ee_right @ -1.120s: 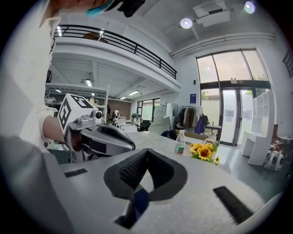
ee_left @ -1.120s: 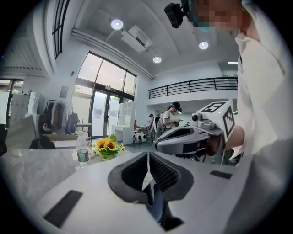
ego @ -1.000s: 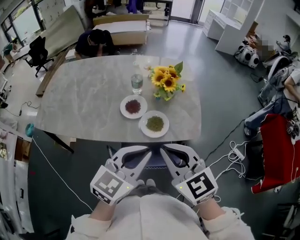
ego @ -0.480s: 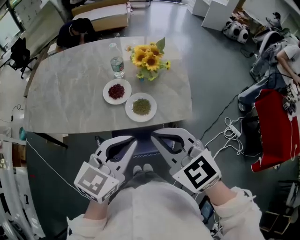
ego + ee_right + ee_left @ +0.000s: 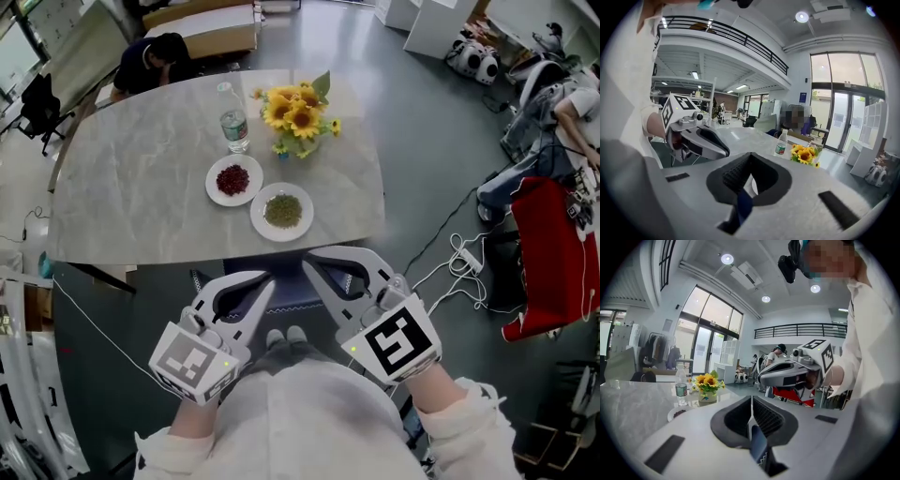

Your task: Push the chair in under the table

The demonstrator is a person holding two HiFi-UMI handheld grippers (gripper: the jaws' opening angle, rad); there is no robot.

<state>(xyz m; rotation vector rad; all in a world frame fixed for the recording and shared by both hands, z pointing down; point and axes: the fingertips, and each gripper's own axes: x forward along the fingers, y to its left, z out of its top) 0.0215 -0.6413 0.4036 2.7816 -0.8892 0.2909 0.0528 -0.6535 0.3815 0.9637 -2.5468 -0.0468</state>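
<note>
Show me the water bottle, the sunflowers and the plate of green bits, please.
water bottle [image 5: 234, 129], head view, on the middle of its clear body.
sunflowers [image 5: 296, 112], head view, on the yellow blooms.
plate of green bits [image 5: 256, 215], head view, on its white left rim.

Marble table [image 5: 122, 187]: water bottle [image 5: 233, 127], sunflower vase [image 5: 298, 117], red-filled plate [image 5: 233, 180], green-filled plate [image 5: 282, 212].

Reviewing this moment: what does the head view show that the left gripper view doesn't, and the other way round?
Head view only: the plate of green beans and the white cables on the floor. Left gripper view only: the ceiling lights and the balcony railing. Both: the marble table, the water bottle, the sunflowers, the plate of red beans and the right tool.
</note>
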